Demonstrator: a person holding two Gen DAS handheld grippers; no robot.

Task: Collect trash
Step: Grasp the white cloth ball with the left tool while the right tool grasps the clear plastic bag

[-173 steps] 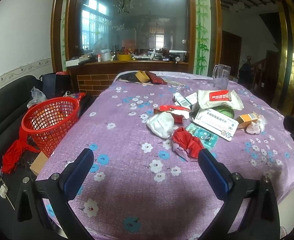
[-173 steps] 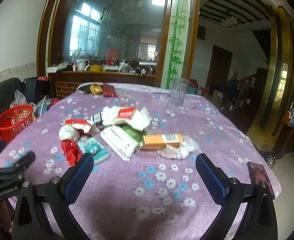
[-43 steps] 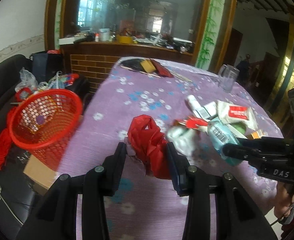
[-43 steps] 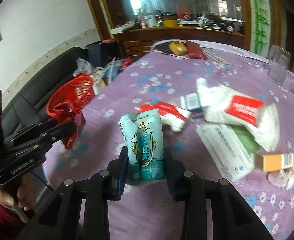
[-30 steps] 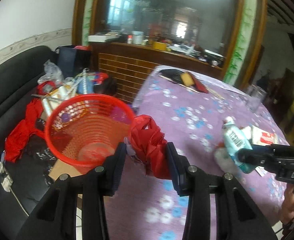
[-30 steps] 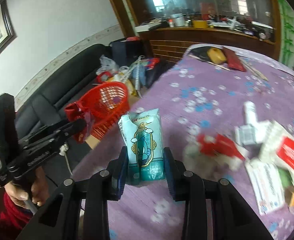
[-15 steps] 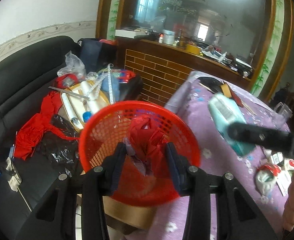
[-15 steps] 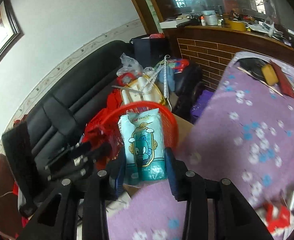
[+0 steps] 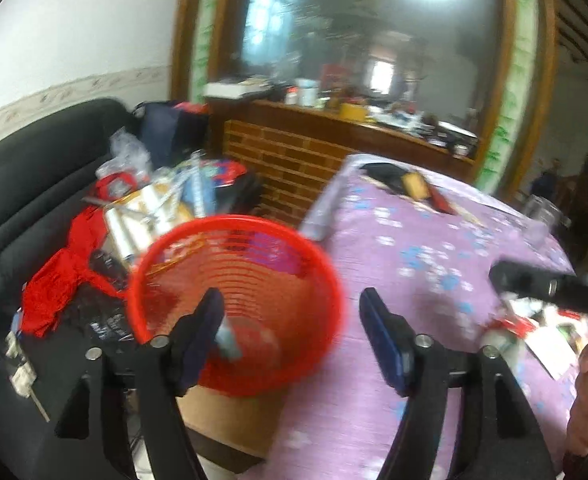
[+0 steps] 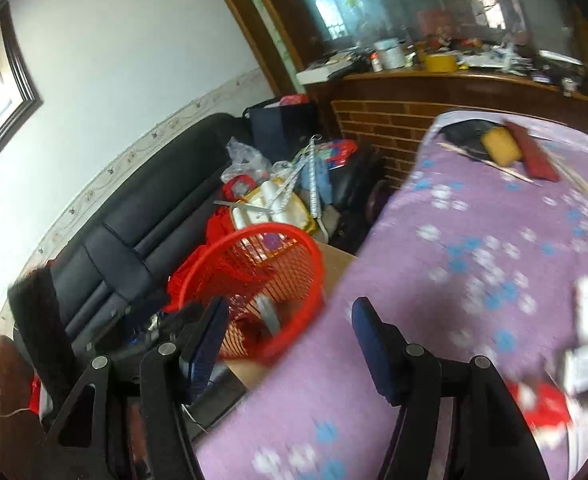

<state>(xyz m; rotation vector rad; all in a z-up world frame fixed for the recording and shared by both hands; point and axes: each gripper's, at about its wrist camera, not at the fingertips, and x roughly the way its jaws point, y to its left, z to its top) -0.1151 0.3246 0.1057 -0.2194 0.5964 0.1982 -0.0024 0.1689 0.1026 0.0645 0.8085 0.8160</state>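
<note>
A red mesh basket (image 9: 238,248) stands on a cardboard box beside the purple flowered table (image 9: 434,264). My left gripper (image 9: 294,324) is open and empty, just above the basket's near rim. A light blue packet (image 9: 228,338) and red trash (image 9: 254,336) lie blurred in the basket's bottom. My right gripper (image 10: 290,332) is open and empty over the table edge next to the basket (image 10: 254,276); the pale packet (image 10: 268,312) shows inside. Remaining trash (image 10: 582,360) lies on the table at the right.
A black sofa (image 10: 142,224) piled with bags and clutter (image 10: 278,188) stands behind the basket. A brick-fronted counter (image 10: 382,120) is at the back. A yellow tape roll (image 10: 502,144) and a red wallet (image 10: 534,156) lie at the table's far end. The other gripper (image 9: 546,288) reaches in from the right.
Both grippers have opened: the red trash and the blue packet have dropped into the basket. Both grippers have swung back a little toward the table.
</note>
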